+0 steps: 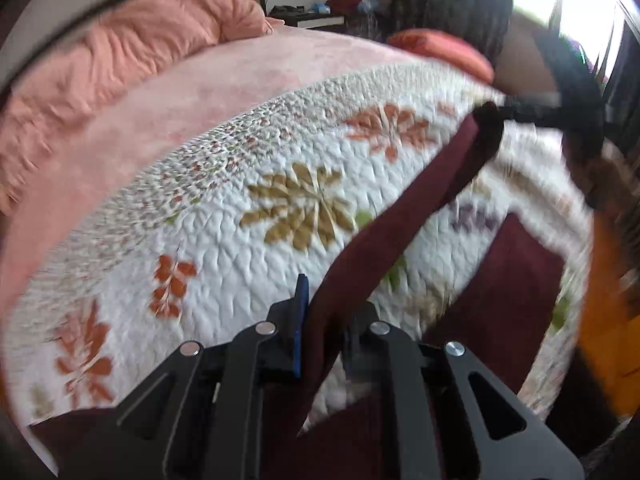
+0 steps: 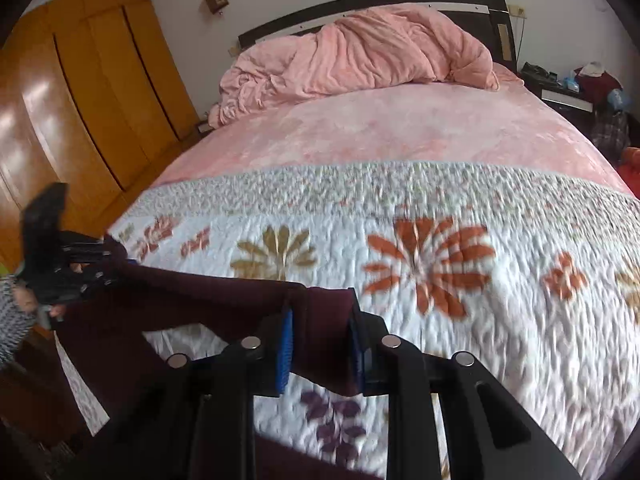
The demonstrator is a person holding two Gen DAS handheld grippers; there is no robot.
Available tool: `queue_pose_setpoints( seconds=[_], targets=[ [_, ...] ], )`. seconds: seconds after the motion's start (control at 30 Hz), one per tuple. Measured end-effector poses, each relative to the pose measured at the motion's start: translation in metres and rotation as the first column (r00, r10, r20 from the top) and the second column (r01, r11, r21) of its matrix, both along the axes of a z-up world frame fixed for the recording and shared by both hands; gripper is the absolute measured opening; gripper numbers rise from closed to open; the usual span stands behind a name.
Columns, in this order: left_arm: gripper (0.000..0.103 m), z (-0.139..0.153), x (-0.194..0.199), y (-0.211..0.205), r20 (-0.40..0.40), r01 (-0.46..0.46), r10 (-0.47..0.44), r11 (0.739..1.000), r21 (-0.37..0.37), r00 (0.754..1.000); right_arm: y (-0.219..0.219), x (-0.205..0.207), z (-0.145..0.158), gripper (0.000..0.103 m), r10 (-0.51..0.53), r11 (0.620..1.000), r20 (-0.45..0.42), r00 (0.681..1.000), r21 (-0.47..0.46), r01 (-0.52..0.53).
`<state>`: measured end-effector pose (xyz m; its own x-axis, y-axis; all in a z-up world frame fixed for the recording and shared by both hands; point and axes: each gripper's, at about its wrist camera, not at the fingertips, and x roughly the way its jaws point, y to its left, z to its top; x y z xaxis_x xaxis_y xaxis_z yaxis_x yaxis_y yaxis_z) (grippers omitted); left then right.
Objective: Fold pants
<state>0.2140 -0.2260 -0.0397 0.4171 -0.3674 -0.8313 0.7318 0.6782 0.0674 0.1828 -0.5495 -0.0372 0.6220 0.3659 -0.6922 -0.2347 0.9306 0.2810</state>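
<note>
Dark maroon pants [image 1: 400,224] are held up over the bed and stretched between both grippers. My left gripper [image 1: 324,332] is shut on one end of the waistband; it also shows at the left edge of the right wrist view [image 2: 80,276]. My right gripper [image 2: 320,344] is shut on the other end of the maroon cloth [image 2: 200,292]; it shows blurred at the upper right of the left wrist view [image 1: 496,116]. The rest of the pants hangs down below the grippers [image 1: 504,292].
A white floral quilt [image 2: 440,264] covers the near half of the bed, with a pink sheet [image 2: 400,132] and a bunched pink duvet [image 2: 360,56] beyond. A wooden wardrobe [image 2: 80,92] stands left; a cluttered nightstand [image 2: 568,88] stands at the far right.
</note>
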Motion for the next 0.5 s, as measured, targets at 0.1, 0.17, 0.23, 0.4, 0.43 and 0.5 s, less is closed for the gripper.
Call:
queue_pose_setpoints(
  seconds=[0.1, 0.17, 0.23, 0.4, 0.43, 0.5],
  targets=[
    [0.014, -0.020, -0.052, -0.009, 0.048, 0.017, -0.021, 0.997, 0.079, 0.999, 0.001, -0.032, -0.020, 0.024, -0.009, 1.000, -0.040, 0.999, -0.015, 0.008],
    [0.014, -0.030, -0.068, -0.004, 0.071, 0.018, -0.026, 0.994, 0.104, 0.997, 0.000, -0.056, -0.037, 0.024, -0.017, 1.000, -0.077, 0.997, 0.006, 0.018],
    [0.014, -0.041, -0.077, -0.003, 0.061, 0.015, -0.022, 0.993, 0.114, 0.998, 0.001, -0.069, -0.046, 0.024, -0.024, 1.000, -0.099, 0.995, 0.012, 0.026],
    [0.014, -0.034, -0.086, -0.004, 0.067, -0.019, 0.015, 0.998, 0.053, 0.998, 0.000, -0.093, -0.033, 0.024, -0.051, 0.998, -0.050, 0.997, 0.023, 0.052],
    [0.014, -0.030, -0.095, -0.004, 0.056, -0.011, 0.010, 1.000, 0.028, 0.998, -0.003, -0.101, -0.027, 0.024, -0.061, 0.998, -0.029, 0.998, 0.028, 0.062],
    [0.014, -0.032, -0.114, -0.007, 0.024, 0.002, -0.002, 1.000, 0.014, 1.000, -0.009, -0.117, -0.027, 0.025, -0.071, 0.996, -0.022, 0.997, 0.046, 0.072]
  ],
)
